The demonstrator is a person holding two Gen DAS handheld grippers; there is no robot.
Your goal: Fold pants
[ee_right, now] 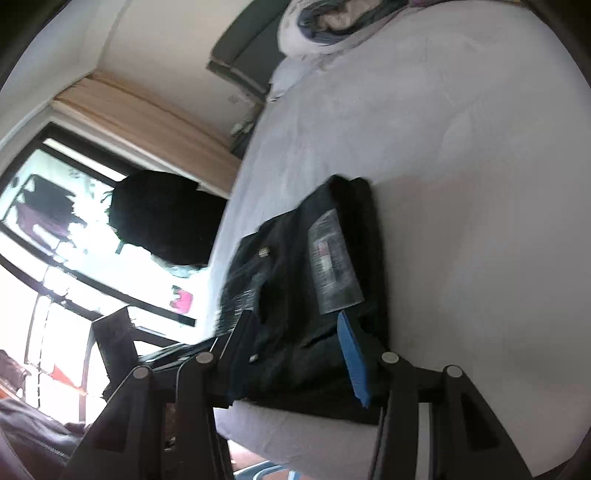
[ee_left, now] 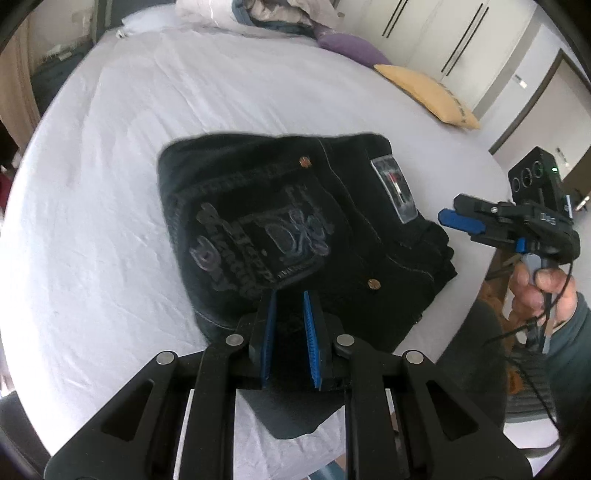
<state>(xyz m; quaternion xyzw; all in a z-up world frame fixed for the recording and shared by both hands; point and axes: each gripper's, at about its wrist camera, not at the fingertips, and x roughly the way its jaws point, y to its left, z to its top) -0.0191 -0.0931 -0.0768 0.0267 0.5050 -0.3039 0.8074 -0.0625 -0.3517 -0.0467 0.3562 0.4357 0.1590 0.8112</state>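
Black folded jeans (ee_left: 295, 221) lie on the white bed sheet (ee_left: 129, 147), back pocket print and waist label facing up. My left gripper (ee_left: 290, 295) hovers over their near edge. Its blue pads (ee_left: 269, 332) stand only a narrow gap apart with nothing between them. A hand (ee_left: 543, 291) holds my right gripper (ee_left: 448, 210) just off the jeans' right edge. In the right wrist view the right gripper (ee_right: 295, 317) is open above the jeans (ee_right: 295, 280). The denim shows between its fingers, but the pads do not press on it.
A purple pillow (ee_left: 351, 46) and a yellow pillow (ee_left: 428, 96) lie at the bed's far right, and a heap of bedding (ee_left: 258, 14) at its head. White wardrobe doors (ee_left: 443, 37) stand behind. The bed edge runs close on the right, with a bright window (ee_right: 74, 240) beyond.
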